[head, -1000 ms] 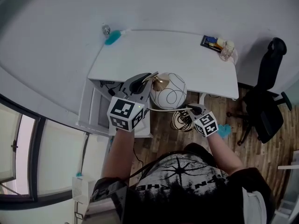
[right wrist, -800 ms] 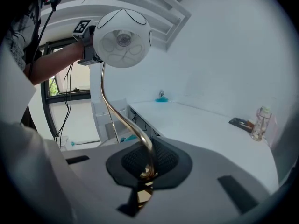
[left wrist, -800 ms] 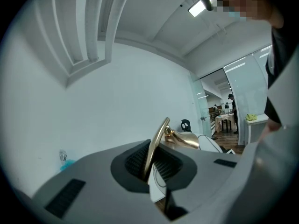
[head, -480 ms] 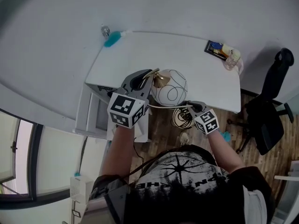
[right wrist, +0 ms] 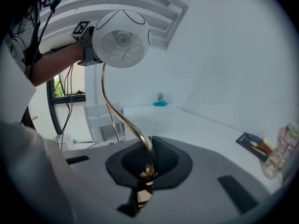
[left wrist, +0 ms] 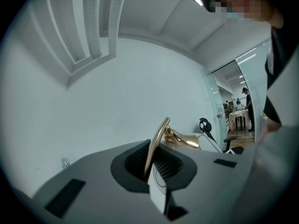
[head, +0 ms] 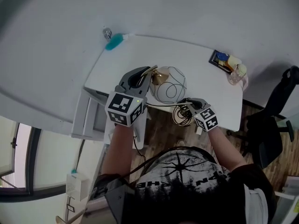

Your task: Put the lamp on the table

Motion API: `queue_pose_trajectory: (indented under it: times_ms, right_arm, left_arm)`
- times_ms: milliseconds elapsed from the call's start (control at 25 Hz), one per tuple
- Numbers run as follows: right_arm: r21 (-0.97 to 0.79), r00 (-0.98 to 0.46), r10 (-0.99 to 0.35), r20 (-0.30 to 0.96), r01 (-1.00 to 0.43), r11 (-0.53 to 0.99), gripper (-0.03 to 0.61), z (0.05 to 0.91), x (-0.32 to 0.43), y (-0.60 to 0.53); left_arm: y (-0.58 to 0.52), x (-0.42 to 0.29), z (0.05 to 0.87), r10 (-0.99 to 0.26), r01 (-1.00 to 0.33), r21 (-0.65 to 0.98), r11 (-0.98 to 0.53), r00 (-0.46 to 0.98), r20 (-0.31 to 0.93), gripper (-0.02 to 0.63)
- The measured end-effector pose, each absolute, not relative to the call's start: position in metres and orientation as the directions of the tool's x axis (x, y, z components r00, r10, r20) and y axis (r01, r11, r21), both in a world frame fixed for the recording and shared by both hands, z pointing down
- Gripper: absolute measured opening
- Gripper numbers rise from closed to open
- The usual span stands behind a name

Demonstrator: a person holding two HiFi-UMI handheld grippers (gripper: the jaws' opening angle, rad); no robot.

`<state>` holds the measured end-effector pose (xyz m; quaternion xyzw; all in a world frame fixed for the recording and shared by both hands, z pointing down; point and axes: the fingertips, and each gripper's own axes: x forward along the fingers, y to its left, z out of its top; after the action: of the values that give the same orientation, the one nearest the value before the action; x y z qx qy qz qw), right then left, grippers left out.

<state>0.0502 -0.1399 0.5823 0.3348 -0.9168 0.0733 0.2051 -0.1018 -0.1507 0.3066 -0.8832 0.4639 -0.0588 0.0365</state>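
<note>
The lamp has a white globe shade (head: 170, 85) with black line drawings, a gold cap (head: 160, 77) and a thin curved gold stem (right wrist: 117, 113). It hangs above the front edge of the white table (head: 140, 55). My left gripper (head: 145, 75) is shut on the flat gold stem (left wrist: 157, 143) just beside the shade. Lower down, my right gripper (head: 188, 103) is shut on the same stem, close to the lamp's coiled gold lower part (head: 182, 116). In the right gripper view the shade (right wrist: 122, 38) sits high up, with the stem running down into the right gripper (right wrist: 146, 166).
A teal object (head: 113, 41) lies at the table's back left. A dark tray (head: 220, 59) with small items and a clear jar (head: 238, 73) stand at the back right. A white cabinet (head: 88, 120) is under the table's left side. A black office chair (head: 275, 125) stands at the right.
Both grippers have carried the lamp forward, so the shade now hangs over the table's front edge rather than in front of it. Both grips on the stem are unchanged.
</note>
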Motion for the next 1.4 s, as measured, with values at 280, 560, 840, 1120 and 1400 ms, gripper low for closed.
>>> queue_pose_trajectory:
  times_ms: [280, 560, 840, 1120, 1400]
  right_arm:
    - [-0.004, -0.720, -0.555, 0.416, -0.612, 0.791, 0.019, 0.586, 0.068, -0.184]
    - [0.000, -0.736, -0.538, 0.411, -0.590, 0.807, 0.019, 0.588, 0.085, -0.220]
    - [-0.017, -0.745, -0.532, 0.402, -0.587, 0.809, 0.019, 0.589, 0.086, -0.242]
    - [-0.060, -0.740, -0.544, 0.395, -0.612, 0.789, 0.019, 0.596, 0.068, -0.259]
    - [-0.102, -0.713, -0.573, 0.404, -0.658, 0.746, 0.020, 0.607, 0.040, -0.290]
  left_arm:
    - [-0.188, -0.080, 0.308, -0.839, -0.828, -0.136, -0.544, 0.539, 0.073, 0.020]
    - [-0.218, -0.063, 0.310, -0.857, -0.845, -0.139, -0.516, 0.510, 0.074, 0.020]
    - [-0.238, -0.056, 0.309, -0.863, -0.849, -0.154, -0.506, 0.497, 0.094, 0.018]
    - [-0.264, -0.063, 0.311, -0.848, -0.830, -0.173, -0.530, 0.512, 0.137, 0.018]
    - [-0.309, -0.081, 0.316, -0.815, -0.793, -0.190, -0.579, 0.556, 0.164, 0.018]
